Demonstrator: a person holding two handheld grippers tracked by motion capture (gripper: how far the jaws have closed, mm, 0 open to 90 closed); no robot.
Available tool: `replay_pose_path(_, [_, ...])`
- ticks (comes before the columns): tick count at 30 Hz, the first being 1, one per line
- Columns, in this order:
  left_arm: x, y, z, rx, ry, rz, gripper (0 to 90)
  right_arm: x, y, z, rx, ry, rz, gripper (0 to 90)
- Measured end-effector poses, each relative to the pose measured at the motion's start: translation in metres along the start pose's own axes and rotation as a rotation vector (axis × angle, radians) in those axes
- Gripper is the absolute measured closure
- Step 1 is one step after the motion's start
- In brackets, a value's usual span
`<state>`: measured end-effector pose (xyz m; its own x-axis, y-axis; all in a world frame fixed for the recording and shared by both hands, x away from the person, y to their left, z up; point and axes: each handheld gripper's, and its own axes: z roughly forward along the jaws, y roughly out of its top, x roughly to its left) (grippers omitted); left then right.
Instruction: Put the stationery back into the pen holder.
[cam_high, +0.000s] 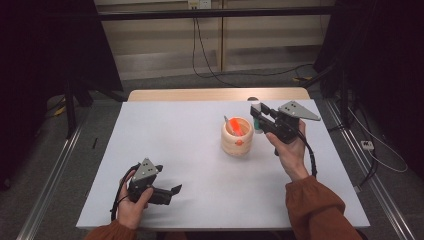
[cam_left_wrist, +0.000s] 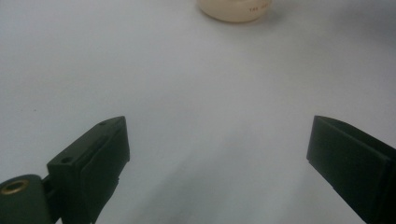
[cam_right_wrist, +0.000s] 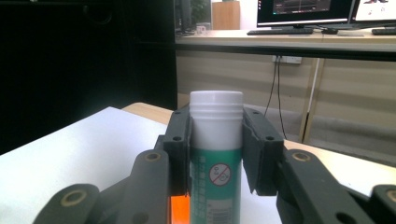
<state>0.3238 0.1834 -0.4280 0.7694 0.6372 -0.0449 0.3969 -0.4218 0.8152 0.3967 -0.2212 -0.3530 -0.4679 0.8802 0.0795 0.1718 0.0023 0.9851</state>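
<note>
A cream round holder (cam_high: 236, 136) stands on the white table (cam_high: 190, 150) with orange items sticking out of it. Just right of it my right gripper (cam_high: 257, 116) is shut on a green-and-white glue stick (cam_high: 256, 124), held upright above the table. In the right gripper view the stick (cam_right_wrist: 215, 154) with its white cap sits between both black fingers (cam_right_wrist: 179, 140). My left gripper (cam_high: 175, 190) rests open low at the table's front left, nothing between its fingers (cam_left_wrist: 100, 158). The holder's base (cam_left_wrist: 236, 8) shows far ahead in the left gripper view.
The white table top sits on a wooden one (cam_high: 215, 93) whose far edge shows behind. Dark curtains flank both sides, cables (cam_high: 200, 55) trail on the floor beyond. A desk with monitors (cam_right_wrist: 303, 9) stands in the background of the right gripper view.
</note>
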Motion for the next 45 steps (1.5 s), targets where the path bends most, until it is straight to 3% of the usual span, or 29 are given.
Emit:
replay_pose_path(7, [0.001, 0.0, -0.002, -0.007, 0.003, -0.004, 5.8, 0.007, 0.006, 0.01, -0.02, 0.012, -0.014, 65.7])
replay_pose_path(20, [0.002, -0.001, -0.003, -0.019, 0.018, -0.018, 5.6, 0.013, 0.008, 0.034, -0.002, 0.028, -0.024, 65.7])
replay_pose_path(31, [0.002, -0.001, -0.003, -0.015, 0.018, -0.019, 5.6, 0.012, 0.006, 0.052, 0.017, 0.005, -0.029, 65.7])
replay_pose_path(45, [0.003, -0.001, -0.003, -0.014, 0.012, -0.019, 5.6, 0.017, -0.01, 0.051, 0.054, 0.038, -0.035, 65.7])
